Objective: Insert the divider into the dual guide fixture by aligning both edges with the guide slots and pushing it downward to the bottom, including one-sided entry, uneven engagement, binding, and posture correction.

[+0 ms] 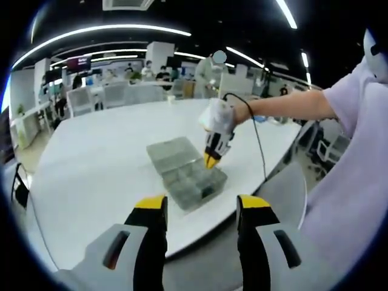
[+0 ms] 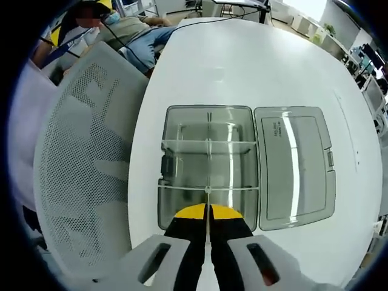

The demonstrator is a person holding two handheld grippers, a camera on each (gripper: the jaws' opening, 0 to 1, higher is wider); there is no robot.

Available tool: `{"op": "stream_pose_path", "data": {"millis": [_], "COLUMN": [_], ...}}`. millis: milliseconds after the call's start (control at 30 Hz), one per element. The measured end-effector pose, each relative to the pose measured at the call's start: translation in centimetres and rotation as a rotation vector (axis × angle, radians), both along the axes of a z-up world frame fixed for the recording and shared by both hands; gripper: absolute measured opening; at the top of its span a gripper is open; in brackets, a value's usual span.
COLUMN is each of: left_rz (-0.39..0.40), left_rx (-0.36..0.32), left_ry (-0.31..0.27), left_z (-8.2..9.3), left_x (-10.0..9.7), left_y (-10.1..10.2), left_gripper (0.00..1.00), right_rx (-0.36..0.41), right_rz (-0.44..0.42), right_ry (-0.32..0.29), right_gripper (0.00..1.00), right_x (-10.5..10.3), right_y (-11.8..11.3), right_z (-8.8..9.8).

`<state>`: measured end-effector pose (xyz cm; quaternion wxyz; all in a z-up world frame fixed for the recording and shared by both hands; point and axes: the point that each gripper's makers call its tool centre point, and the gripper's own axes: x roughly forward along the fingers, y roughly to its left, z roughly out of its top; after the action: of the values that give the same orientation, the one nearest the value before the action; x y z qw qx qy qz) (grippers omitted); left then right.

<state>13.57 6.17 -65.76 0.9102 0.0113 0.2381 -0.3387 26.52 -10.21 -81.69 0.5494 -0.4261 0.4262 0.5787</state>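
Right gripper [image 2: 207, 213] pinches the divider [image 2: 207, 233] edge-on over the organizer box [image 2: 208, 167], apparently at its near compartment. Left gripper [image 1: 200, 206] spread, well back from box. Risk: one edge catches first, divider cocks and binds.

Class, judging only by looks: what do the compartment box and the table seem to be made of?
Compartment box: probably clear, smoke-tinted hard plastic; the dividers and table show through its glossy walls. Table: smooth white top, likely laminate or painted board; it shows soft ceiling-light glare, so the core stays uncertain.
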Motion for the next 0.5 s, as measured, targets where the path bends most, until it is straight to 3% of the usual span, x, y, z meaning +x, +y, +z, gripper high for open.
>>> {"op": "stream_pose_path", "data": {"millis": [300, 500], "left_rz": [0.013, 0.018], "left_rx": [-0.007, -0.02], "left_ry": [0.005, 0.004], "left_z": [-0.1, 0.0], "left_x": [0.1, 0.1], "left_y": [0.1, 0.1], "left_gripper": [0.44, 0.44], "right_rx": [-0.009, -0.003], "right_rz": [0.022, 0.006], "right_ry": [0.006, 0.024], "right_gripper": [0.0, 0.0], "right_x": [-0.1, -0.2], "right_y": [0.0, -0.1], "right_z": [-0.1, -1.1]}}
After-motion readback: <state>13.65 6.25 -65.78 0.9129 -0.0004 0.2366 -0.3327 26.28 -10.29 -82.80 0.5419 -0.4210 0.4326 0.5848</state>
